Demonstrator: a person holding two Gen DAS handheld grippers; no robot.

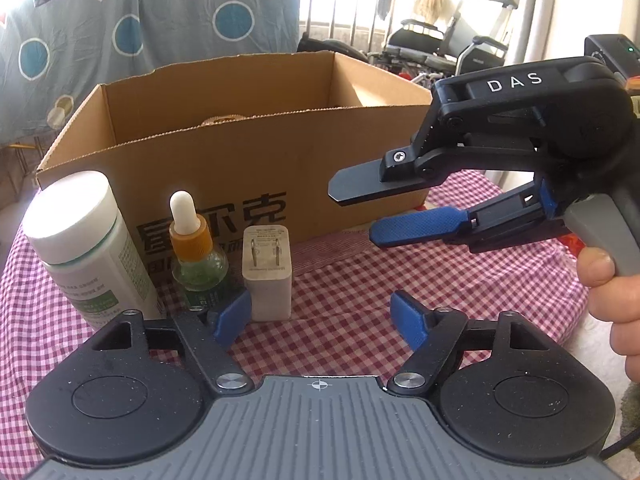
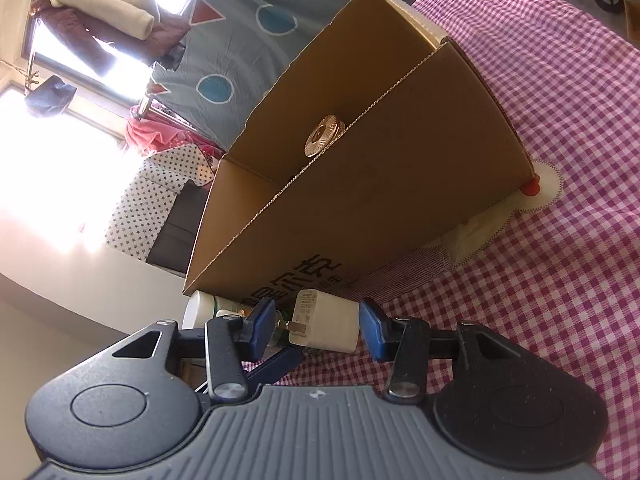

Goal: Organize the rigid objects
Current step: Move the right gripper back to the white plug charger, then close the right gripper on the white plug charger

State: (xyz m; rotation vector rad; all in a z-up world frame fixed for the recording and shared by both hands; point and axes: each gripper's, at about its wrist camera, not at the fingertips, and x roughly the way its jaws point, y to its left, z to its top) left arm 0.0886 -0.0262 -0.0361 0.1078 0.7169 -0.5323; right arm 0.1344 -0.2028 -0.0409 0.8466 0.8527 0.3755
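Observation:
An open cardboard box stands on the red checked cloth; it also shows in the right wrist view, with a gold round lid inside. In front of it stand a white pill bottle, a dropper bottle and a white plug charger. My left gripper is open and empty, just right of the charger. My right gripper hangs open above the cloth, turned on its side, right of the charger. In the right wrist view the right gripper stands open around the charger, apart from it.
The checked cloth covers the table in front of the box. A pale mat with a red spot lies under the box's right end. A patterned blue sheet hangs behind; a wheelchair stands at the back right.

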